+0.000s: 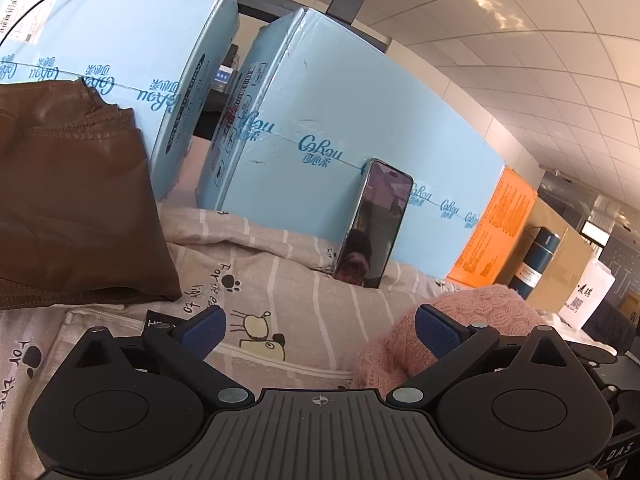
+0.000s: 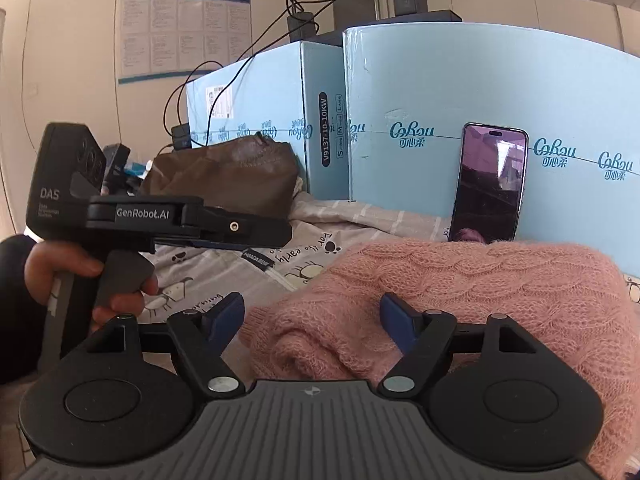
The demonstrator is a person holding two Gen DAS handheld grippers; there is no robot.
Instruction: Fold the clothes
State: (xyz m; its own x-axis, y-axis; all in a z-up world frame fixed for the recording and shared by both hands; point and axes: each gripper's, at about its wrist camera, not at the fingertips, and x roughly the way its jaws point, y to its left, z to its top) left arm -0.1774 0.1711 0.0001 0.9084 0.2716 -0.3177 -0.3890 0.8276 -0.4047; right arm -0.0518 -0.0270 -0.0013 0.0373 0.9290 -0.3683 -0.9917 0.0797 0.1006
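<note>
Two pale blue boxes [image 2: 480, 112] are standing across the upper frame, a pink knitted sweater [image 2: 480, 300] is lying folded at lower right on the printed bedsheet [image 2: 360, 216], and the right gripper [image 2: 312, 316] and left gripper [image 1: 320, 330] are both hovering with jaws apart, holding nothing.

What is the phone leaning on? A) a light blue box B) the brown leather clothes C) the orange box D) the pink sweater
A: the phone stands upright on the patterned bedsheet with its back against the light blue box; the pink sweater lies in front of it.
</note>
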